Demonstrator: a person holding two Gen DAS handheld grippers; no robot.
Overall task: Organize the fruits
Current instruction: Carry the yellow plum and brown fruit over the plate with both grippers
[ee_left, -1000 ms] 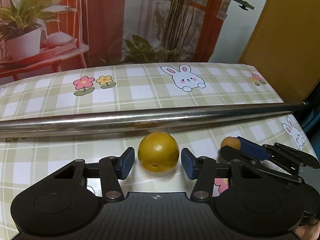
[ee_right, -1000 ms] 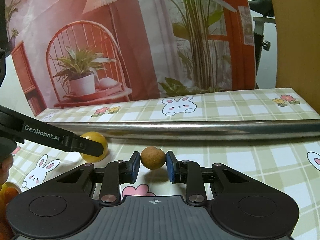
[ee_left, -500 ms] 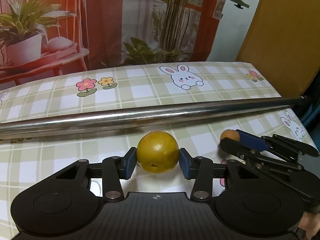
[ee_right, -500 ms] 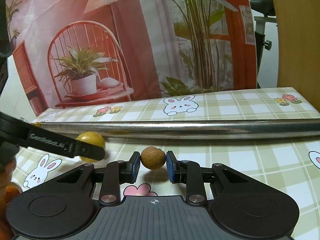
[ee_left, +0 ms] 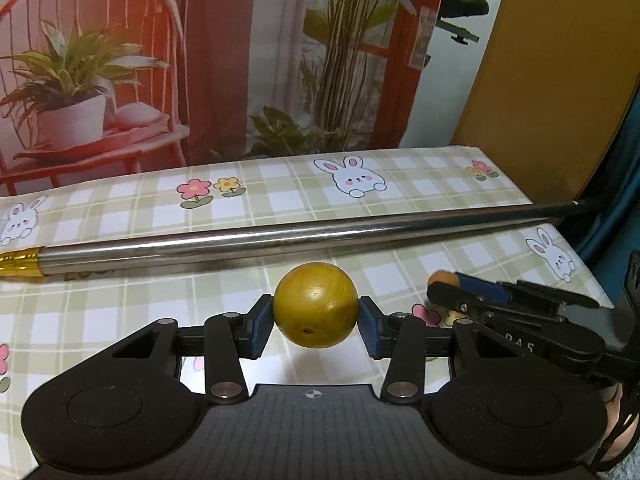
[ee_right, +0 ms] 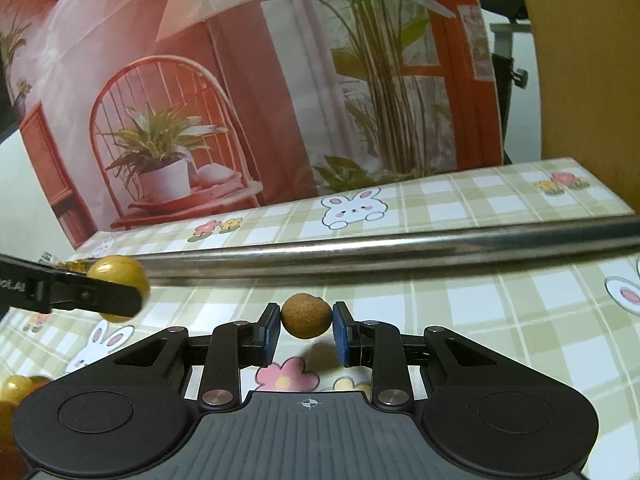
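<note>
Left gripper (ee_left: 316, 330) jaws clamped on a big yellow fruit (ee_left: 315, 305), up off the checked worktop (ee_left: 120, 304). Right gripper (ee_right: 306, 330) jaws clamped on a small brown fruit (ee_right: 306, 315), just above a pink flower print. Beyond both jaws, a long shiny metal pole (ee_left: 256, 240) across the worktop.

left tongs (ee_left: 316, 330) pitched downward, blue pads clamped on something round, right tongs (ee_right: 306, 330) sitting lower beside them, closed down narrow on a small round thing, both pointing roughly the same way
</note>
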